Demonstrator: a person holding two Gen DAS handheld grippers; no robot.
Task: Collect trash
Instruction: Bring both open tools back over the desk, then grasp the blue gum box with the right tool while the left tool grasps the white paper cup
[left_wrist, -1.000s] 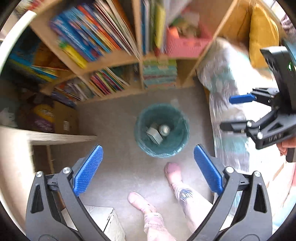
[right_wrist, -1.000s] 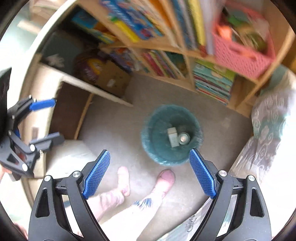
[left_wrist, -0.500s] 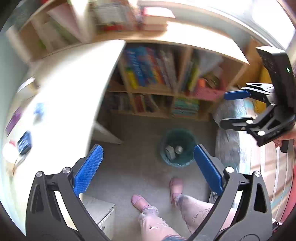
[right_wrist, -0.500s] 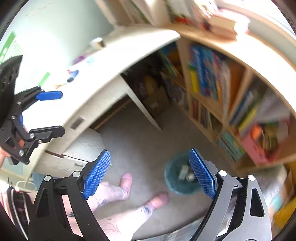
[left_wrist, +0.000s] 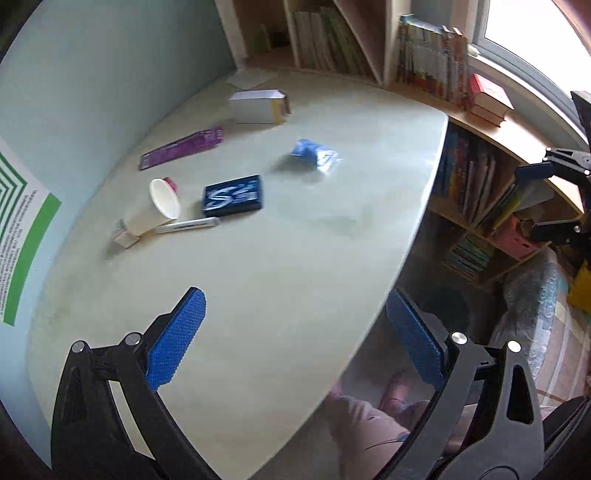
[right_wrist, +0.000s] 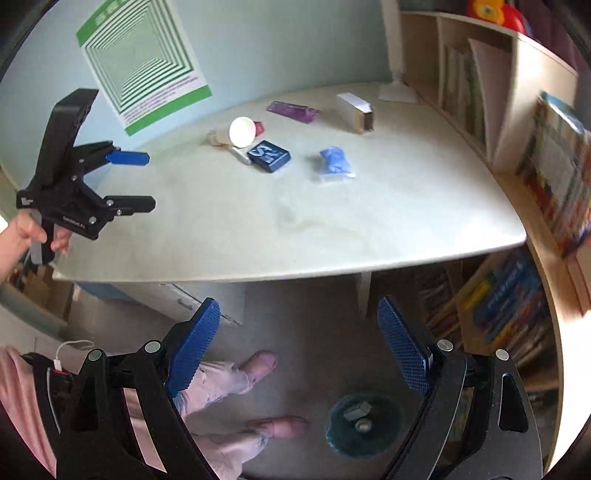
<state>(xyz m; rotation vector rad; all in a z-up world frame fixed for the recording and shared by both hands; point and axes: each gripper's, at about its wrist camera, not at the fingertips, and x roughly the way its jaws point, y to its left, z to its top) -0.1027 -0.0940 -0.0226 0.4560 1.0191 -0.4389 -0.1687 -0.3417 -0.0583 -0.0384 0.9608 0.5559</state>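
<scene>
A pale desk (left_wrist: 295, 266) holds trash: a tipped white paper cup (left_wrist: 155, 210), a dark blue flat box (left_wrist: 232, 195), a crumpled blue wrapper (left_wrist: 314, 153), a purple packet (left_wrist: 181, 147), a white carton (left_wrist: 258, 106) and a white marker (left_wrist: 188, 224). The same items show in the right wrist view: cup (right_wrist: 242, 132), blue box (right_wrist: 269, 156), wrapper (right_wrist: 335, 164). My left gripper (left_wrist: 295, 338) is open and empty over the desk's near edge. My right gripper (right_wrist: 295, 347) is open and empty, off the desk above the floor. The teal bin (right_wrist: 364, 424) on the floor holds trash.
Bookshelves (left_wrist: 476, 177) line the right side and back. A green striped poster (right_wrist: 140, 62) hangs on the wall. The person's feet (right_wrist: 258, 365) stand on the floor by the bin. A pink basket (left_wrist: 513, 240) sits on a low shelf.
Both grippers have lifted and tilted up from the bin on the floor towards the desk top. The desk's trash has come into view. Both stay open and empty.
</scene>
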